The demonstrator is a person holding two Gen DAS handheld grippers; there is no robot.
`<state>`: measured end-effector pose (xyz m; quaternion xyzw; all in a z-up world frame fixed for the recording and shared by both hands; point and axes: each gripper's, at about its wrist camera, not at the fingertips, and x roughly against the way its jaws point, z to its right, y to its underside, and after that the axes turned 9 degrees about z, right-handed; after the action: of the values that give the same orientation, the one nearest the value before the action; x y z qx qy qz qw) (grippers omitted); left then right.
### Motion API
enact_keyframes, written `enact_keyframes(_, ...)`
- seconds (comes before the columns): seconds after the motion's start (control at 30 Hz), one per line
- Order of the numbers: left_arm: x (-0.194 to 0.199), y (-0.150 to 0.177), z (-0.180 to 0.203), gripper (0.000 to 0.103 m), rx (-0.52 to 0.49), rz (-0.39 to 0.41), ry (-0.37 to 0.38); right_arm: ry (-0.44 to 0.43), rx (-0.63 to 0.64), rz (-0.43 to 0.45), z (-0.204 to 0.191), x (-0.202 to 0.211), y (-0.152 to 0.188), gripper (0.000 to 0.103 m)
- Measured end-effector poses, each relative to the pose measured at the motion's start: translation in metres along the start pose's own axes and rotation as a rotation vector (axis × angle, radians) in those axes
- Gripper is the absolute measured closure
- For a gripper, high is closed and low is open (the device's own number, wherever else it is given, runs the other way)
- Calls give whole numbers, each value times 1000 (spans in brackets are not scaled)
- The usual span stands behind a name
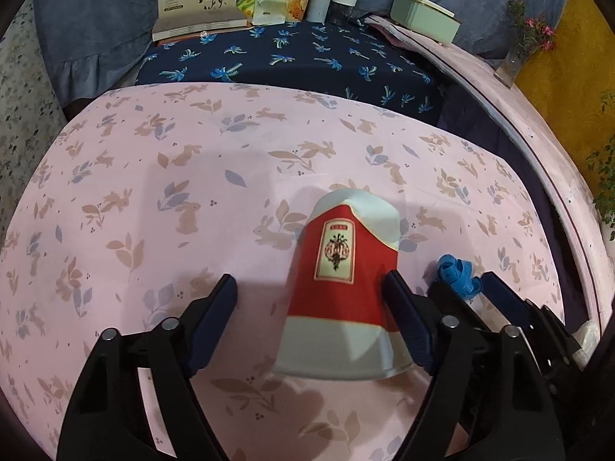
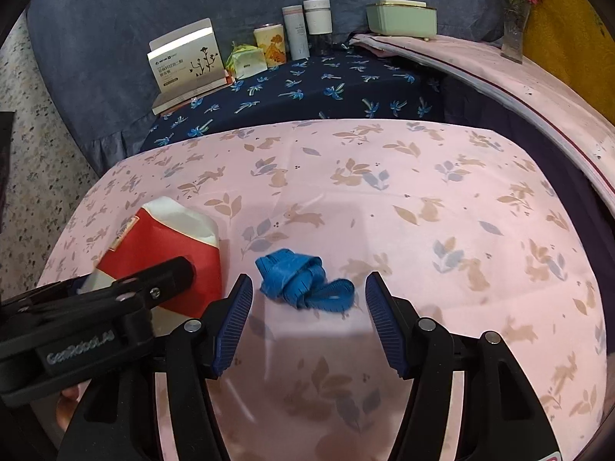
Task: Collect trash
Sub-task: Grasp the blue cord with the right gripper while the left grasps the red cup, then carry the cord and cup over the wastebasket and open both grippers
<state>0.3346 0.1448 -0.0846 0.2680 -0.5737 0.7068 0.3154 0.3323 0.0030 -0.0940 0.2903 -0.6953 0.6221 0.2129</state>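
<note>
Both cameras sit on the grippers and look forward and steeply down, close above the pink cloth (image 1: 192, 176). Both views share the red cup (image 1: 342, 288), the blue band (image 2: 303, 280) and the far shelf (image 2: 307, 88).

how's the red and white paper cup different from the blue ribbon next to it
The paper cup is a crushed, rigid red and white container lying on its side; the blue ribbon is a soft strip bunched into a loose knot. The cup is far bulkier than the ribbon. The cup carries a printed label; the ribbon is plain. Both lie on the pink rabbit-print cloth.
</note>
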Motion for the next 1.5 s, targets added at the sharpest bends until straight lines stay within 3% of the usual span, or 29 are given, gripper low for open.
enact_keyframes(0.07,1,0,-1,37,11,1,21,-1,-8,-10,0,-4,-1,47)
enact_keyframes(0.17,3,1,-1,50,20,1,49,8,0,-11,1,-3,0,62)
enact_keyframes(0.23,6,3,2,63,16,4,61,13,0,-11,2,0,2,66)
enact_keyframes(0.33,13,8,8,69,5,7,66,18,-6,-14,5,10,8,69)
enact_keyframes(0.8,70,41,78,70,-95,32,111,62,-88,49,54,106,34,70)
enact_keyframes(1.5,178,92,245,70,-291,114,243,199,-230,232,184,271,55,70)
